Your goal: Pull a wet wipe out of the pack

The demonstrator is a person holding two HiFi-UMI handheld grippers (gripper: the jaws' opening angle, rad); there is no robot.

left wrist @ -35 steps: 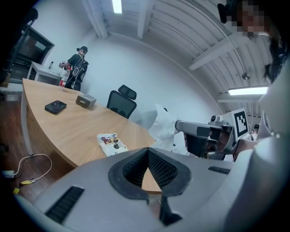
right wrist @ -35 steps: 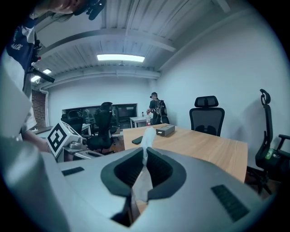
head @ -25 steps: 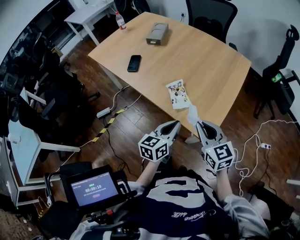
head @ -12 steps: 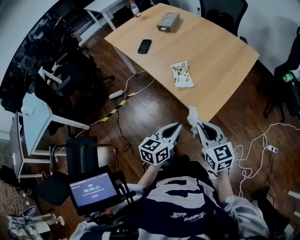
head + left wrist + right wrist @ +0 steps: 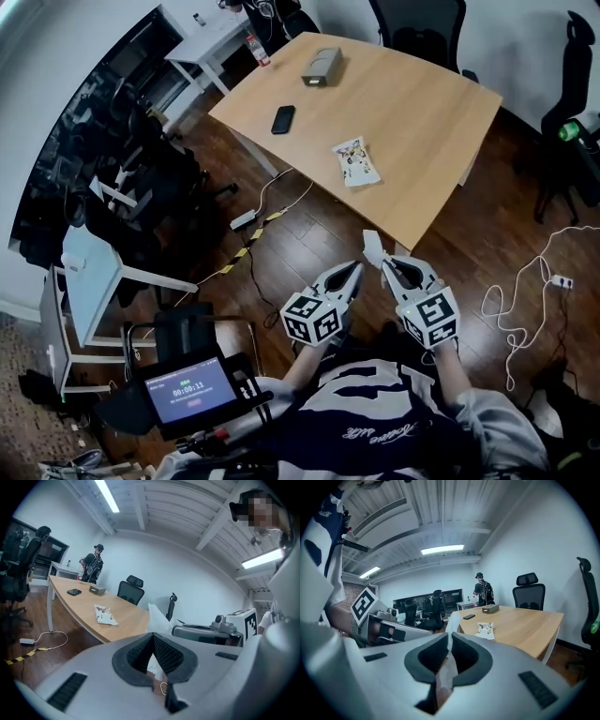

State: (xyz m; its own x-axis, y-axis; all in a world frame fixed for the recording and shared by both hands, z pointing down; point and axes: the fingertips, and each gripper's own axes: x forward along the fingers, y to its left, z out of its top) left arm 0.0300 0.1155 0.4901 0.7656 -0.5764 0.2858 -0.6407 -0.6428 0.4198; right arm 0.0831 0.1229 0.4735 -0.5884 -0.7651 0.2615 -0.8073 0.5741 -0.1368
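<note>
The wet wipe pack [image 5: 355,161], a flat printed pouch, lies on the wooden table [image 5: 431,122] near its front edge; it also shows as the pack [image 5: 105,614] and the pack [image 5: 486,629] in the gripper views. My right gripper [image 5: 386,265] is shut on a white wet wipe [image 5: 372,247], which sticks up past the tips, off the table and over the floor. In the right gripper view the wipe [image 5: 451,625] is pinched between the pads. My left gripper [image 5: 352,272] hangs beside it, jaws together and empty; the wipe [image 5: 158,620] shows beyond its tips.
A black phone [image 5: 282,119] and a grey box [image 5: 321,66] lie farther back on the table. Cables [image 5: 511,300] and a power strip [image 5: 243,220] trail over the dark wood floor. Office chairs [image 5: 422,28] ring the table. A person [image 5: 482,592] stands at the far end.
Both grippers have drawn back from the table edge toward my body, the right one carrying the wipe farther from the pack. The pack has stayed on the table.
</note>
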